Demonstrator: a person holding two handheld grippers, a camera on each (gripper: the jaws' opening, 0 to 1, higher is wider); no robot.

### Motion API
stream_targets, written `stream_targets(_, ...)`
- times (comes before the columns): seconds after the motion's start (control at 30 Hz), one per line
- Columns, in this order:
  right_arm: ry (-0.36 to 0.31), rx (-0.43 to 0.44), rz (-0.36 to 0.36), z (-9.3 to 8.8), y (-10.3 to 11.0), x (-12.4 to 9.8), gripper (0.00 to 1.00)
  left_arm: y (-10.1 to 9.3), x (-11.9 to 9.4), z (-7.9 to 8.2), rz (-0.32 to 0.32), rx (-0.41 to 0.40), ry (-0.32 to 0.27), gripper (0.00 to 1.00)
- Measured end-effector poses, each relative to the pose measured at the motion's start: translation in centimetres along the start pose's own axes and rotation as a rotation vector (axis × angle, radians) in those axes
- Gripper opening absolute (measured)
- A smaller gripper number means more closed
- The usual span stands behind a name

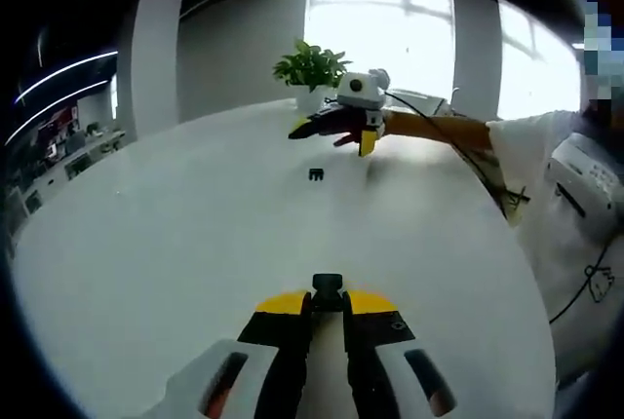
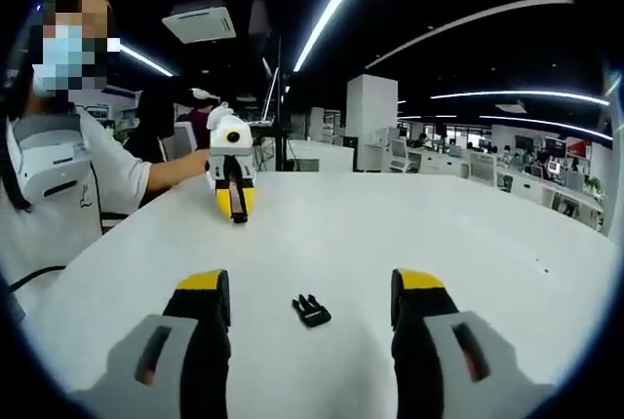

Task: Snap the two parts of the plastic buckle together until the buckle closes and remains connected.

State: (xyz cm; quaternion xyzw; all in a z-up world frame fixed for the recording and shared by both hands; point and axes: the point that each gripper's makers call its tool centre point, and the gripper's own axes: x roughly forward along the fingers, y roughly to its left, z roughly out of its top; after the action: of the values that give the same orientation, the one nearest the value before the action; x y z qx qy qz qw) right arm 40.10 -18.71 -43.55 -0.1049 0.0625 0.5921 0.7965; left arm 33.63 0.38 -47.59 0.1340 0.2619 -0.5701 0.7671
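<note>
Smooth white table, black plastic buckle part

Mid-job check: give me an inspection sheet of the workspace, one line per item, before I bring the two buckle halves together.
Surface: white table, bare apart from the job's things.
Job's things: one buckle part clamped in the left gripper; other part lying loose between the right gripper's jaws.
Clutter: potted plant at the table's far edge.
Grippers: left shut on its part; right open.
Cables: black cable along the person's arm.
Surroundings: open office, ceiling strip lights, bright window.
</note>
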Motion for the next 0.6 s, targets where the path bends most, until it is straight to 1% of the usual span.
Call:
stream_targets(0.13, 0.025, -0.008, 0.027, -0.3, 0.4, 0.4, 0.61, -0.4, 0.1, -0.1, -0.023, 0.008, 0.007, 0.12)
stream_targets(0.5, 0.094, -0.005, 0.077, -1.5, 1.1, 1.0, 0.55, -1.2, 0.7, -0.1, -0.093, 0.038, 0.013, 0.12)
stream_targets(0.6, 0.099, 0.003, 0.080, -1.6, 1.2, 1.1, 0.53, -1.5, 0.8, 0.0, -0.118, 0.069, 0.010, 0.12)
